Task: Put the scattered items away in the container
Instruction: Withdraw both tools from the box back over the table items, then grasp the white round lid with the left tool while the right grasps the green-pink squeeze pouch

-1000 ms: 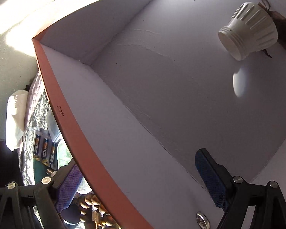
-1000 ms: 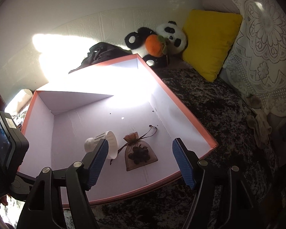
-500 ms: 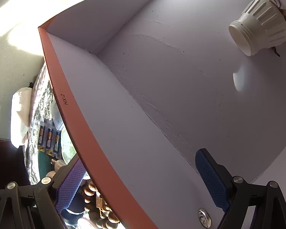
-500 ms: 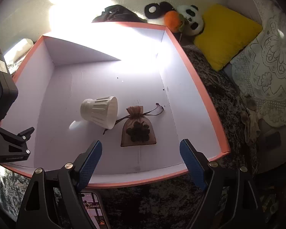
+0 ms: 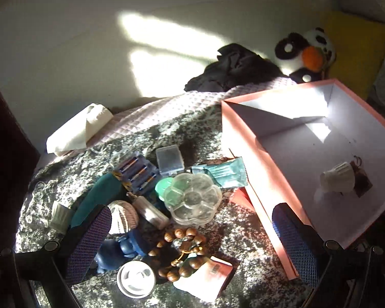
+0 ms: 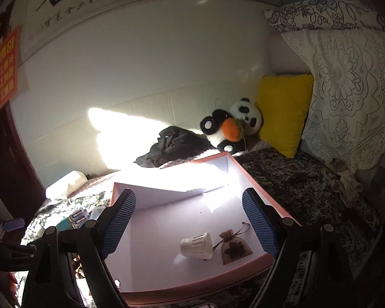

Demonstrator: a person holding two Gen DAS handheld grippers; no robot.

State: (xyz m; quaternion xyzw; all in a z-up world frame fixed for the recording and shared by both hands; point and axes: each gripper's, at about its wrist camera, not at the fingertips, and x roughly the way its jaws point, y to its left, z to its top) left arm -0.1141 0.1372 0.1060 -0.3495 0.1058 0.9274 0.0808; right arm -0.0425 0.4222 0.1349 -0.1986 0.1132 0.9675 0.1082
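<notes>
Since a moment ago your left gripper has swung off the box wall to hover over the pile, fingers spread wide and empty; your right gripper hangs above the box, likewise wide and empty. Between the left fingers lie the beads and the flower case, just beside the box. Expect the clear case to be light, stiff and slippery: grip it across opposite petals. The flask runs from upper left to lower right.
</notes>
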